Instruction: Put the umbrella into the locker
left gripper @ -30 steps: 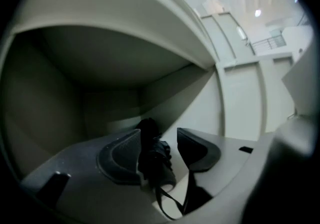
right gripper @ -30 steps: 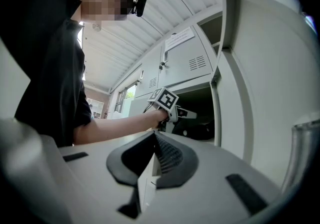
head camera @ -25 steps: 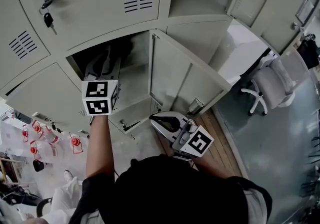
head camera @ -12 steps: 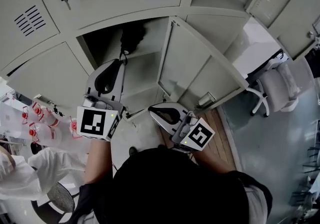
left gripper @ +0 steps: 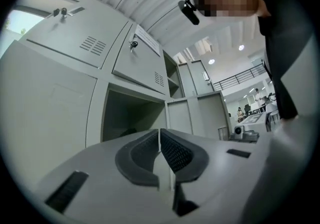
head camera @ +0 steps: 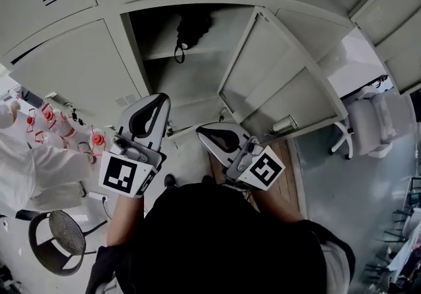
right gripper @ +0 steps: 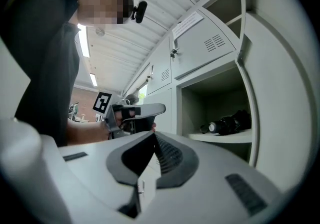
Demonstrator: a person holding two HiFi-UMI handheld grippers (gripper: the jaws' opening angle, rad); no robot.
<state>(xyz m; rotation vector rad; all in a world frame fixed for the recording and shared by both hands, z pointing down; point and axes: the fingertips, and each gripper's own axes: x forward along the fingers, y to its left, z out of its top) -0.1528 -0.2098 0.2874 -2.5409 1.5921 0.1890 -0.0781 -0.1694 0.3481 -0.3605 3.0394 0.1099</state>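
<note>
Umbrella (head camera: 187,26), one — black, folded, lay on the shelf (right gripper: 225,138) inside the open locker (head camera: 184,82), its strap loop hanging over the shelf edge. Door (head camera: 276,75), one, stood swung wide. Grippers, two — left gripper (head camera: 156,100) and right gripper (head camera: 201,131), both outside the locker, near its opening, each with jaws pressed together on nothing.

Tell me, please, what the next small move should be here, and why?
Probably press the right gripper against the open grey metal locker door to push it shut: the black folded umbrella lies on the shelf inside, and that gripper, shut and empty, is nearest.
</note>
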